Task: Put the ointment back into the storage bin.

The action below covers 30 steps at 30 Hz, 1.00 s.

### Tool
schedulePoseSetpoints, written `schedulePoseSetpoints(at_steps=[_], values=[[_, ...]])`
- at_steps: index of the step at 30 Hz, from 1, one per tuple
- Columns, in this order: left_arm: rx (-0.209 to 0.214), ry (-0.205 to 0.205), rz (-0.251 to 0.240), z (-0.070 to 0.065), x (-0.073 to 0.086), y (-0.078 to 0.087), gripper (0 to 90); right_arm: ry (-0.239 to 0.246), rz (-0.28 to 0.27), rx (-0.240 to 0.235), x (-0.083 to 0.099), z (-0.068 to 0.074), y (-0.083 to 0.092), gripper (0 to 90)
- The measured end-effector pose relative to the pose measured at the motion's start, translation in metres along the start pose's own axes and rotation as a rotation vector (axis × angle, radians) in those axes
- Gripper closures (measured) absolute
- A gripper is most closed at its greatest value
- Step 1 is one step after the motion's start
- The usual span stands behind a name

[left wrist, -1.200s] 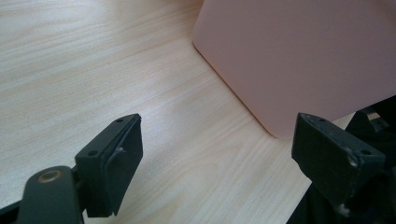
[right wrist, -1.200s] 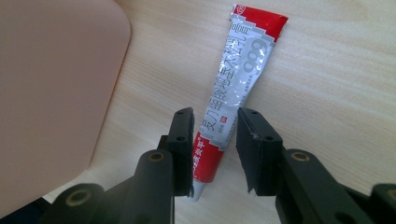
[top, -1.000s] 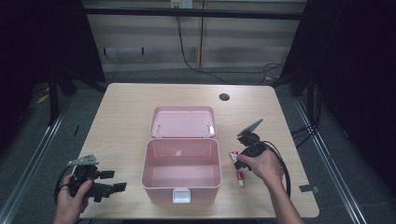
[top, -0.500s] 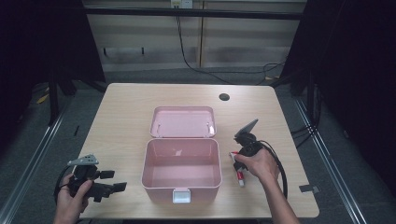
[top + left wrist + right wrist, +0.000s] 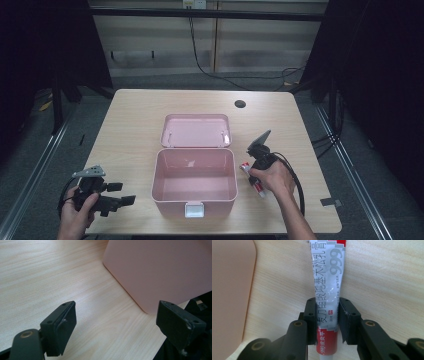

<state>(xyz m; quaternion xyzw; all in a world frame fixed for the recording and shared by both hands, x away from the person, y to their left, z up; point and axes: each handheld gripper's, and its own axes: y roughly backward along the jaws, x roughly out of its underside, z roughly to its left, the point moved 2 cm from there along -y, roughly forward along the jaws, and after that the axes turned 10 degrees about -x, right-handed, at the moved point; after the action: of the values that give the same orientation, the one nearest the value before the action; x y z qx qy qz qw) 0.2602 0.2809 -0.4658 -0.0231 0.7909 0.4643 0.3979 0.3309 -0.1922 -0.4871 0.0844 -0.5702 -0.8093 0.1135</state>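
A: Where does the ointment tube (image 5: 327, 293) lie?
B: Between the pads of the right tool (image 5: 327, 321) — clamped near its red end, flat on the tabletop (image 5: 384, 277), having just closed.
A: The left tool (image 5: 116, 322)?
B: Released — beside the pink box (image 5: 160, 270).

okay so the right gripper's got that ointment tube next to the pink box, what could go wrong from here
The right gripper has just been closing on the ointment tube and pinches it near its cap end. Most of the tube sticks out past the pads, so it may droop or swing when lifted. The soft tube already looks dented, so a harder squeeze might crease it. The open pink box stands close beside it, so the tube could catch on that wall.
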Motion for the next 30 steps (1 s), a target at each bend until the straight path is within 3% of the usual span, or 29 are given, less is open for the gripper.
schedulePoseSetpoints(at_steps=[13,23,30], values=[[-0.003,0.006,0.001,0.0,0.0,0.0,16.5,0.038,0.022,-0.019,0.002,-0.001,0.003,72.2],[-0.002,0.003,0.0,0.0,0.0,0.0,16.5,0.092,0.017,-0.006,0.002,0.005,0.027,72.1],[0.0,0.006,0.003,0.0,0.0,-0.001,16.5,0.125,0.038,-0.015,0.005,0.006,0.035,72.2]])
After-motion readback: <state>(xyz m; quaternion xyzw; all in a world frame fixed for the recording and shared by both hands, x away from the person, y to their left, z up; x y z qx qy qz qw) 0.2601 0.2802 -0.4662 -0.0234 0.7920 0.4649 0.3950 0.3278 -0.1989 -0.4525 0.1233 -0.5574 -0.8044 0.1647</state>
